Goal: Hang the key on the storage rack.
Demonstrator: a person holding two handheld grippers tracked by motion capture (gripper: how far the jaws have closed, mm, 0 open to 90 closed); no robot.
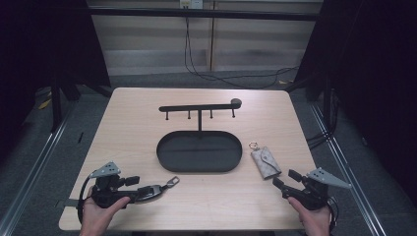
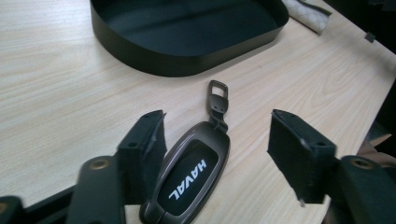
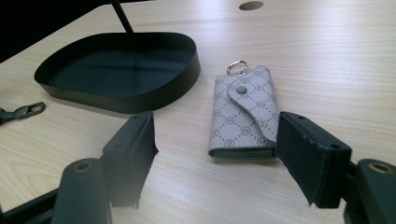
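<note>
While both items lie flat on the surface, nothing is done yet: left gripper (image 2: 217,140) wide around the Haval key fob (image 2: 189,179), right gripper (image 3: 215,144) wide at the key pouch (image 3: 243,112). Hook stand (image 1: 199,108) and tray (image 1: 199,151) await 2 pickups.

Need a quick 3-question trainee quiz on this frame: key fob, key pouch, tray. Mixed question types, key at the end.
1. True or false: the left gripper is clamped shut on the key fob.
2. The key pouch lies: A) inside the black tray B) on the table beside the tray C) hanging from the hook rack.
3. What word is printed on the key fob?

Key: 1 false, jaws open either side of it. 2 B. 3 HAVAL.
</note>
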